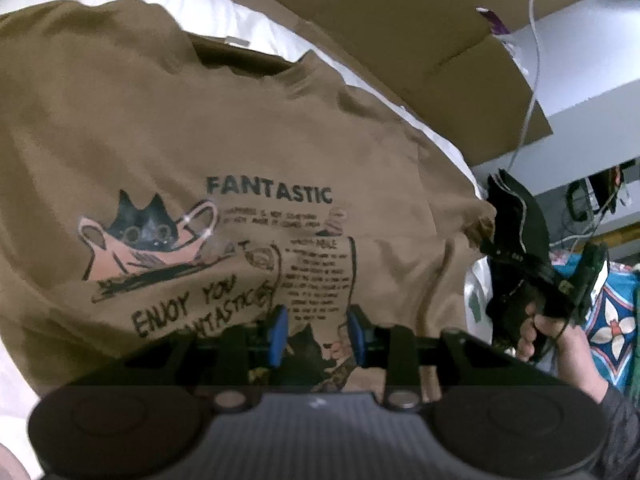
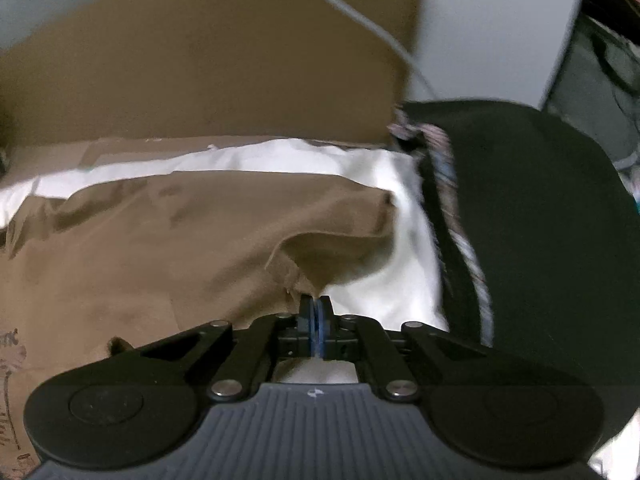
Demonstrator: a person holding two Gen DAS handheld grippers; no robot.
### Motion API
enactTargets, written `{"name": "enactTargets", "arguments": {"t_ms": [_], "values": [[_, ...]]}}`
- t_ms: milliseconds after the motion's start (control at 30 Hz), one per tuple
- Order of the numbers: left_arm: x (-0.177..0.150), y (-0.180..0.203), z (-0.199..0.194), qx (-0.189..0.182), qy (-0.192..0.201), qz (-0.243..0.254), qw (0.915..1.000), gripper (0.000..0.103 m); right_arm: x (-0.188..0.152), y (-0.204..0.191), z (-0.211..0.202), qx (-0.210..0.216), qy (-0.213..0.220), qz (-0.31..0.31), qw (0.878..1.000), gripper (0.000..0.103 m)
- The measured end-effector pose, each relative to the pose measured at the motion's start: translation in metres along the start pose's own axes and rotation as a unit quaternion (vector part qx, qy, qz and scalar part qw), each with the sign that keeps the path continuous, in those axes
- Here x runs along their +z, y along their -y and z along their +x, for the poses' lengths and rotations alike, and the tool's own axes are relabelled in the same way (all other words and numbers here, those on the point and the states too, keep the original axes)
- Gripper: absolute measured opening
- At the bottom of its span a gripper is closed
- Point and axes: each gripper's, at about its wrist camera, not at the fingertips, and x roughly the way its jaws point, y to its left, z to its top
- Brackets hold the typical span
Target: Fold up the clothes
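closest to the left wrist camera, the left gripper hangs just above the lower part of the brown t-shirt, its blue pads set apart with the printed fabric showing between them and nothing pinched, so its jaws are released. closest to the right wrist camera, the right gripper has its blue pads pressed together on a puckered edge of the same brown t-shirt, the cloth bunching into a small peak right at the fingertips, so it is clenched on the garment. the shirt lies spread front-up on a white sheet, with a cat drawing and the word "fantastic" printed on its chest and the neckline toward the far side. in the left view a hand grips the right gripper's black handle at the shirt's right edge. beside the white sheet on the right lies a dark green cloth with a fringed border. beyond the shirt stands brown cardboard, a white cable runs across it, and a pale wall is behind.
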Motion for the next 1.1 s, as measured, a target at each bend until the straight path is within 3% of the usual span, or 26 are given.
{"name": "enactTargets", "arguments": {"t_ms": [200,367,533,567,600,633,667,867,1100], "values": [[-0.003,0.006,0.003,-0.001,-0.006,0.007,1.0,0.034,-0.019,0.026,-0.008,0.005,0.003,0.039,0.999,0.001],[-0.005,0.008,0.007,0.0,-0.01,0.009,0.9999,0.034,-0.038,0.049,-0.002,0.007,-0.024,0.104,0.994,0.0],[-0.006,0.009,0.01,0.003,-0.014,0.011,0.9998,0.034,-0.044,0.059,-0.004,0.048,-0.023,0.125,0.991,0.003],[-0.006,0.009,0.011,0.004,-0.015,0.01,0.9998,0.034,-0.044,0.061,-0.005,0.058,-0.021,0.131,0.989,0.007],[-0.006,0.009,0.012,0.005,-0.016,0.01,0.9998,0.034,-0.042,0.061,-0.006,0.063,-0.018,0.134,0.989,0.018],[-0.007,0.009,0.013,0.006,-0.017,0.01,0.9998,0.034,-0.041,0.061,-0.007,0.062,-0.012,0.141,0.988,0.04],[-0.007,0.008,0.013,0.006,-0.017,0.009,0.9998,0.034,-0.039,0.061,-0.007,0.06,-0.004,0.147,0.987,0.045],[-0.009,0.007,0.015,0.008,-0.019,0.01,0.9997,0.035,-0.028,0.055,-0.009,0.033,0.027,0.166,0.985,0.046],[-0.011,-0.002,0.016,0.012,-0.024,0.001,0.9996,0.035,-0.016,0.041,0.004,0.023,0.04,0.129,0.991,0.045]]}}
